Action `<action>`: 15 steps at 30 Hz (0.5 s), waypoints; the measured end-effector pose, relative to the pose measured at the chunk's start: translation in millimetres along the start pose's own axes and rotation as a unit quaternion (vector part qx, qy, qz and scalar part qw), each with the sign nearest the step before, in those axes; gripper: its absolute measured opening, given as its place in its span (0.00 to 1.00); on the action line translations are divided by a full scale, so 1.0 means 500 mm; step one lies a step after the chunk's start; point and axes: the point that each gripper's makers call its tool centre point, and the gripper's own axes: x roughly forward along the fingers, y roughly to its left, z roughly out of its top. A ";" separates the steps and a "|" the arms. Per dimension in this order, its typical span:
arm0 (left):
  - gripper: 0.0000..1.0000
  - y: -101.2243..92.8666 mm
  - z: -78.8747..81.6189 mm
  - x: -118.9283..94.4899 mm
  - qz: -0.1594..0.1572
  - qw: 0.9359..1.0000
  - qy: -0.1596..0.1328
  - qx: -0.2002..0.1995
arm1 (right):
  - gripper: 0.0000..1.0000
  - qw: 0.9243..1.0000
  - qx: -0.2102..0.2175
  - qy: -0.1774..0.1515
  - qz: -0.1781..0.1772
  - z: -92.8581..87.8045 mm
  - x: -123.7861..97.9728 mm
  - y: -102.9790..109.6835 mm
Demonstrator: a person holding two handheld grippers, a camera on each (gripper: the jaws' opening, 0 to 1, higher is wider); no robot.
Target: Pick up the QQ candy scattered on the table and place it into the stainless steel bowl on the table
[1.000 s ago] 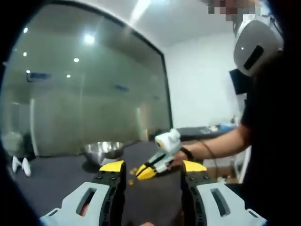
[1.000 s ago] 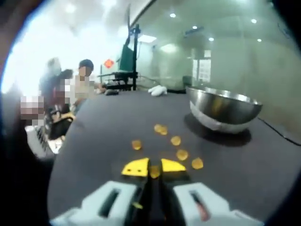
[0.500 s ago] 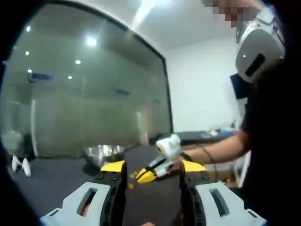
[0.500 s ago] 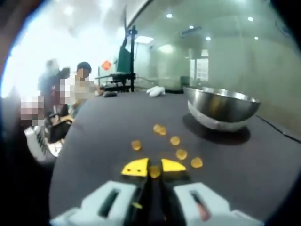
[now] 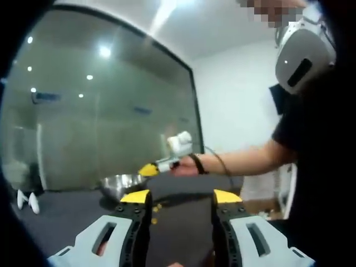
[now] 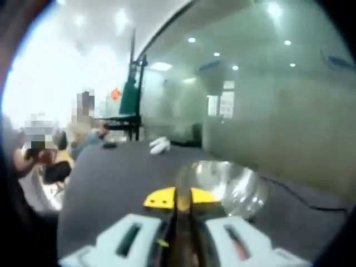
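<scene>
In the right gripper view my right gripper point(image 6: 182, 199) is shut on an orange QQ candy point(image 6: 182, 203), pinched between the yellow tips. It hangs above the stainless steel bowl point(image 6: 231, 186), whose shiny inside lies just ahead of the jaws. The left gripper view has my left gripper point(image 5: 181, 197) open and low over the dark table point(image 5: 67, 214), with nothing between its jaws. Beyond it the bowl point(image 5: 121, 184) stands at left, and the right gripper point(image 5: 149, 169), held by a hand, hovers over its right rim. Two loose candies point(image 5: 155, 213) lie on the table between the left jaws.
A glass wall point(image 5: 100, 122) runs behind the table. Small white objects point(image 6: 159, 144) lie at the table's far end, with a dark stand point(image 6: 130, 105) behind them. People sit off the table's left side point(image 6: 39, 158). The person's arm and dark shirt point(image 5: 311, 156) take up the right.
The right gripper has lifted off the table with a candy and swung over the bowl. The left gripper has barely moved.
</scene>
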 end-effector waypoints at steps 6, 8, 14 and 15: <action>0.44 0.002 -0.005 -0.013 0.008 1.000 0.010 0.003 | 0.10 0.998 0.044 -0.004 -0.034 0.017 0.061 -0.079; 0.44 0.006 -0.002 -0.018 0.013 1.000 0.008 0.001 | 0.10 0.999 0.039 -0.001 -0.034 0.012 0.074 -0.083; 0.44 0.007 0.009 -0.020 0.014 1.000 0.005 0.006 | 0.13 0.999 0.014 0.018 -0.042 -0.004 0.084 -0.063; 0.44 0.007 0.009 -0.020 0.014 1.000 0.005 0.007 | 0.17 0.999 0.018 0.021 -0.038 -0.009 0.084 -0.060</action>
